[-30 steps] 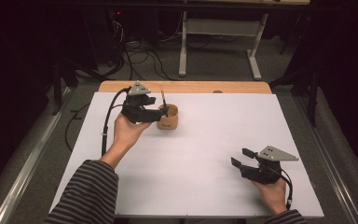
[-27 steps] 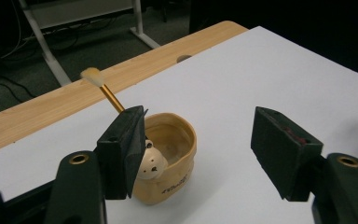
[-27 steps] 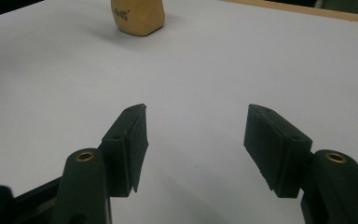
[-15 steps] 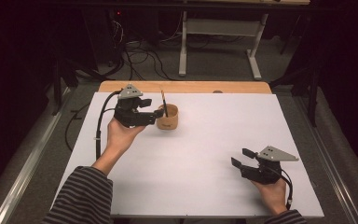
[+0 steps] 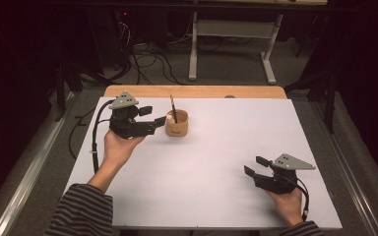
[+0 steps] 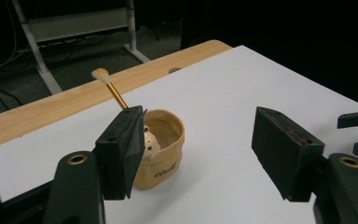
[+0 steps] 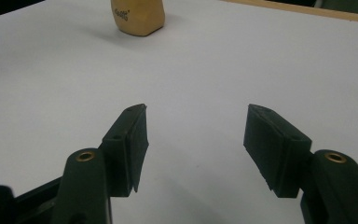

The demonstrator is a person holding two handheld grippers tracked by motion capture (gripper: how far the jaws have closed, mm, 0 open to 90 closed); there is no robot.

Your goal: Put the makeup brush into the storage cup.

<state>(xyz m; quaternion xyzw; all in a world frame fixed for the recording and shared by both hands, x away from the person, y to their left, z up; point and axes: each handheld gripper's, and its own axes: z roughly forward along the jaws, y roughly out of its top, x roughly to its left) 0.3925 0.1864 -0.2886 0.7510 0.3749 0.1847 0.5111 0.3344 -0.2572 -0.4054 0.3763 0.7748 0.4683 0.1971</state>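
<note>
cup [image 5: 176, 124], tan, soft-looking, printed lettering low on its side; stands on the white counter [image 5: 211, 167] toward the far left, near the wooden strip at the back edge. contents: one brush [image 6: 110, 88] with a gold handle and pale tuft, leaning out over the rim toward the back; one small white spotted piece [image 6: 150, 143] just inside the rim, kind unclear.

left gripper [image 5: 156, 116]: held just beside the cup on its left, fingers released and spread, nothing between them. in the left gripper view the near finger [image 6: 121, 149] overlaps the cup's wall; touching or just short, i cannot tell.

right gripper [image 5: 256, 166]: low at the near right of the counter, well apart from the cup, fingers likewise spread and empty.

risks, as i judge them:
- cup looks light and unanchored; a sideways nudge from that near finger could slide or tip it.
- leaning brush makes it top-heavy toward the back; a tip would likely spill brush and white piece.
- closing on the soft wall may squash it and pinch the contents.
- right gripper too far off to steady anything.
</note>
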